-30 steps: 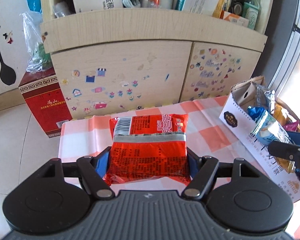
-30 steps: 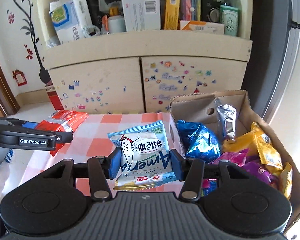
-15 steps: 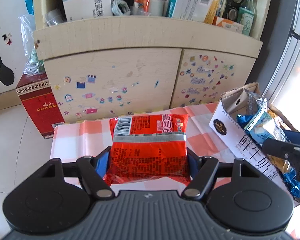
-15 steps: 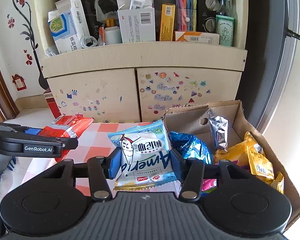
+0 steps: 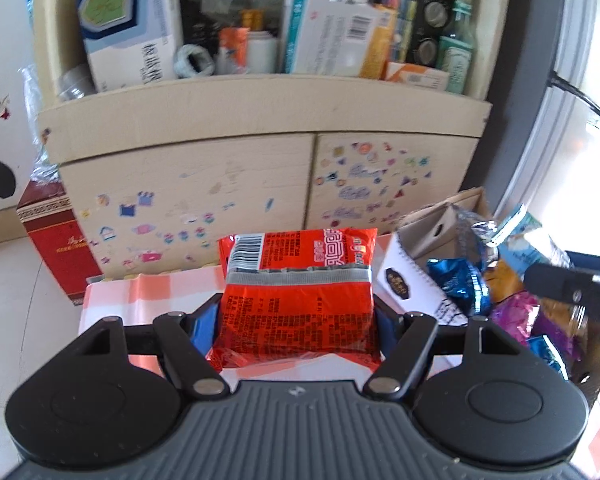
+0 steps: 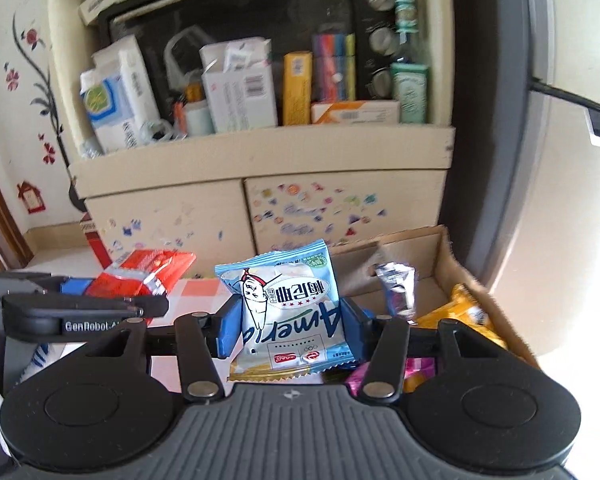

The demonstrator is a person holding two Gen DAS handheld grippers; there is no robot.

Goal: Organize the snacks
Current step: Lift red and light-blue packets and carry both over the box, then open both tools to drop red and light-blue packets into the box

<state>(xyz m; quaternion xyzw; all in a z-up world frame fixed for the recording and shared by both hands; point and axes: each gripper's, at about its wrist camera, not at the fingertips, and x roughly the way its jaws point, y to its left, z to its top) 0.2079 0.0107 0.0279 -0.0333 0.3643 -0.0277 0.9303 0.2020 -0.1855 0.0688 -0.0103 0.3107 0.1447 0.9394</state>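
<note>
My left gripper [image 5: 296, 320] is shut on a red snack packet [image 5: 296, 292], held above the checked tablecloth [image 5: 140, 296]. My right gripper [image 6: 288, 324] is shut on a light blue snack packet [image 6: 288, 304] with a cartoon figure, lifted beside the cardboard box [image 6: 452, 256]. The box holds several packets: blue [image 5: 460, 284], silver [image 6: 398, 284], yellow [image 6: 472, 316] and pink. In the right wrist view the left gripper [image 6: 80, 312] shows at the left with the red packet [image 6: 148, 272]. The right gripper's finger [image 5: 568, 284] shows at the right edge of the left wrist view.
A beige cabinet [image 5: 260, 184] with stickers on its doors stands behind the table; its shelf [image 6: 260, 148] is crowded with boxes and bottles. A red carton [image 5: 56, 240] sits on the floor at the left. A toaster oven [image 6: 260, 20] is at the shelf's back.
Both grippers have risen with their packets and tilted upward, so the shelf fills more of each view. The box has slid lower and closer in both views.
</note>
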